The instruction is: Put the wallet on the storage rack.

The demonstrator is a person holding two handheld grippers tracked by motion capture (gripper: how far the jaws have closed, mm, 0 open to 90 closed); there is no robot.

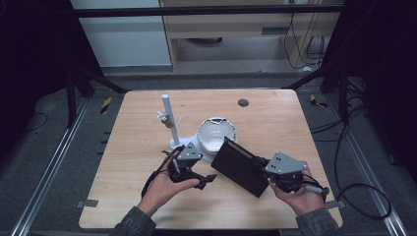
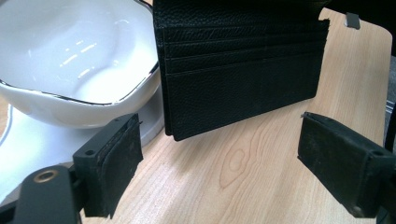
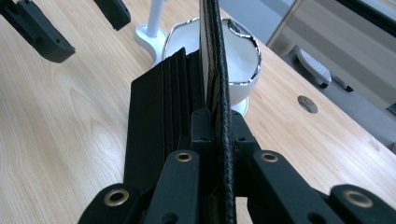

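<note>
Black leather wallet (image 1: pixel 244 166) held open above the wooden table (image 1: pixel 142 196), just in front of the white bowl (image 1: pixel 216 132) on its white stand (image 1: pixel 173 143). Right gripper (image 3: pixel 215 122) clamped tight on one flap of the wallet, that flap standing on edge between the pads; other flap with its card slots hanging down toward the table top. Left gripper (image 2: pixel 219 154) spread wide with nothing between its pads, pointed at the card-slot side of the wallet and close to it, not touching. Step in hand judged as opening or unfolding the wallet, with one side secured and the other free. Next move judged to call for bringing the left gripper onto the loose flap, or onto something in the slots, and closing on it without pulling the wallet out of the right grip; care needed to avoid knocking the bowl, which sits just beside the wallet's far edge. Card slots appear empty from the left gripper view, though the deeper pockets cannot be seen into. No brand, label or readable writing noted on wallet, bowl, stand or grippers.
</note>
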